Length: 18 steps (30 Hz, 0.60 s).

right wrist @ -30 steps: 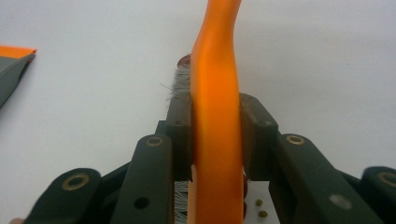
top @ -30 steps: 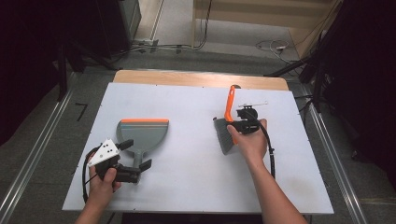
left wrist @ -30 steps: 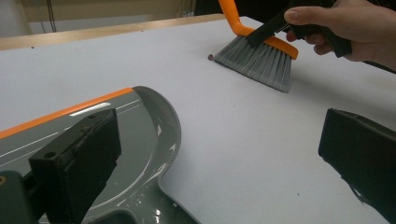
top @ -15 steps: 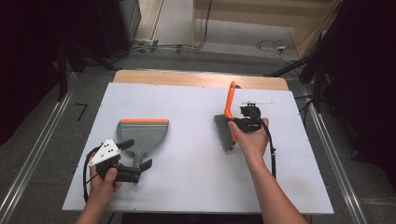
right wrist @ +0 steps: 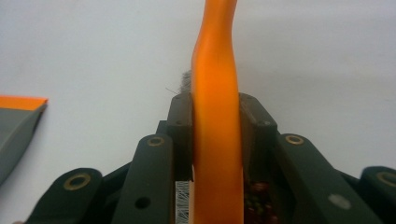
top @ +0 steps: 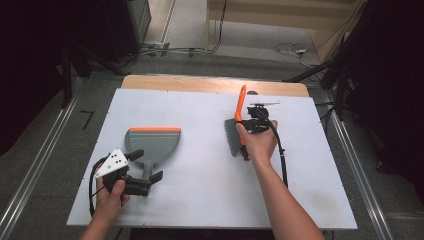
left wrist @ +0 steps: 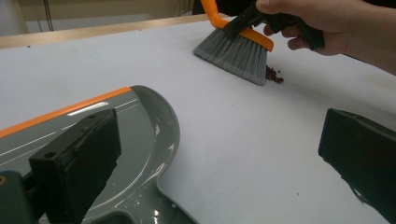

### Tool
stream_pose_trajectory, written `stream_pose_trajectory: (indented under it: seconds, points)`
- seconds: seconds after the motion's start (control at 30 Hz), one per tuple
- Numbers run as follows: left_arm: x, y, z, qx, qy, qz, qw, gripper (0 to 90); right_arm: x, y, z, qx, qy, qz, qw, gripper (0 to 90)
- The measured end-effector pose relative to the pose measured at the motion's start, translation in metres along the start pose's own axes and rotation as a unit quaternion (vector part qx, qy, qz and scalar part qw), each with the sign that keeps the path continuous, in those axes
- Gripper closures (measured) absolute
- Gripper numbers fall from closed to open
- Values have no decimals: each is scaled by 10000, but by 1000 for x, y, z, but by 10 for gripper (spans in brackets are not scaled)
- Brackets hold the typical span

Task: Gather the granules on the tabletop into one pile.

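Right gripper clamps the orange brush near the table's right edge, bristles beside dark crumbs. Left gripper, jaws wide, straddles the dustpan handle. Sweeping step, I judge; next, grip the dustpan.

The right gripper has its two black jaws clamped on the orange brush handle, one pad pressed against each side. The handle runs straight up between the jaws and out past their tips, bending slightly near the top. Just beyond the jaw tips, a tuft of grey bristles peeks out beside the handle. Low between the jaws, right of the handle, sits a cluster of small reddish-brown crumbs. Far off to the gripper's left lies the grey dustpan with its orange lip, on the white table.
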State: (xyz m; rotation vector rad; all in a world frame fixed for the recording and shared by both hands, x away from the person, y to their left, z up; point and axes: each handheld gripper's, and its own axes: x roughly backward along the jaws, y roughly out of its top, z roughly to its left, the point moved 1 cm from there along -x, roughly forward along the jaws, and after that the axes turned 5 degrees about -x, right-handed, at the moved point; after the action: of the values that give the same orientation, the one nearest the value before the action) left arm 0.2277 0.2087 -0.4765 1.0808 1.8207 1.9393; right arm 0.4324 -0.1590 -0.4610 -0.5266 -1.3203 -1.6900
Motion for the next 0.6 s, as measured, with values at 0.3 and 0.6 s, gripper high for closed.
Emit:
stream_pose_trajectory:
  seconds: [0.3,0.6]
  points:
    - [-1,1,-2,-21,10,-2,10000,0,18,-6,-29,-287,-25,-113,9995,681]
    - [-2,1,-2,-18,11,17,10000,0,51,8,-27,14,737,-426,9964,683]
